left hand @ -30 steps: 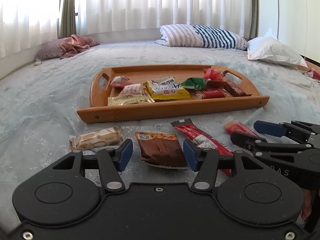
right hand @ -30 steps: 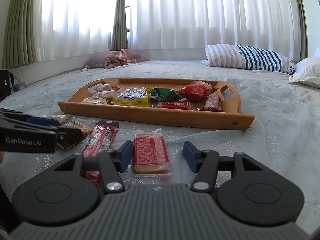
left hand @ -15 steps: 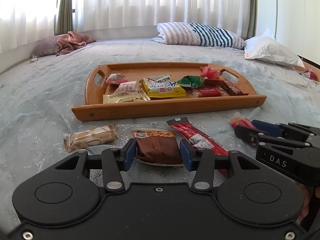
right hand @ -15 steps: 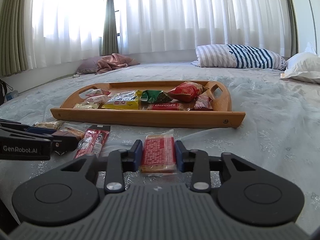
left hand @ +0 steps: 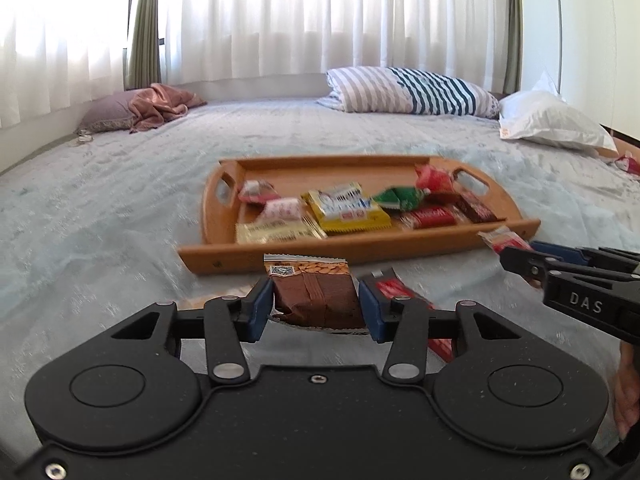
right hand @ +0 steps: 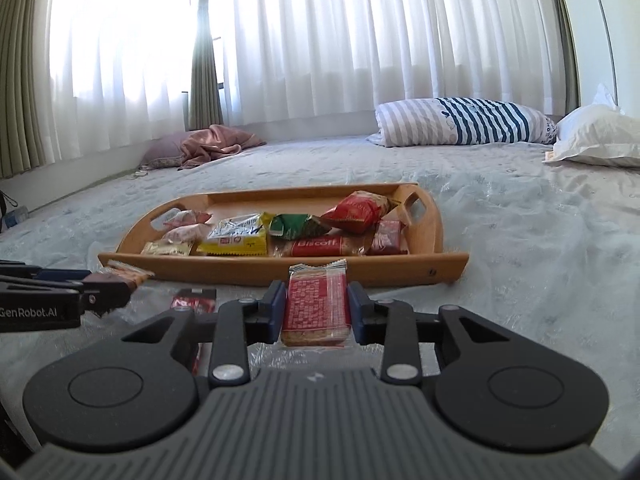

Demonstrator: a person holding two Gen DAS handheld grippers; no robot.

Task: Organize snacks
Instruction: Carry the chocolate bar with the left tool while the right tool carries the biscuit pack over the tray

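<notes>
Near the wooden tray (left hand: pixel 360 250) on the bed, the left tool (left hand: pixel 316 308) clamps a brown almond snack pack (left hand: pixel 314 296) and the right tool (right hand: pixel 314 310) a red wafer pack (right hand: pixel 316 306) (both look light, crinkly, crushable), each best held across its flat sides.

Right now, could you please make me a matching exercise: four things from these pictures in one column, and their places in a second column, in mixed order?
Things
1. brown almond packet
2. red checked wafer packet
3. yellow packet
4. striped pillow

Places
A. on the bed, behind the tray
B. between the left gripper's pads
C. inside the wooden tray
D. between the right gripper's pads

Pairs: 1-B, 2-D, 3-C, 4-A
</notes>
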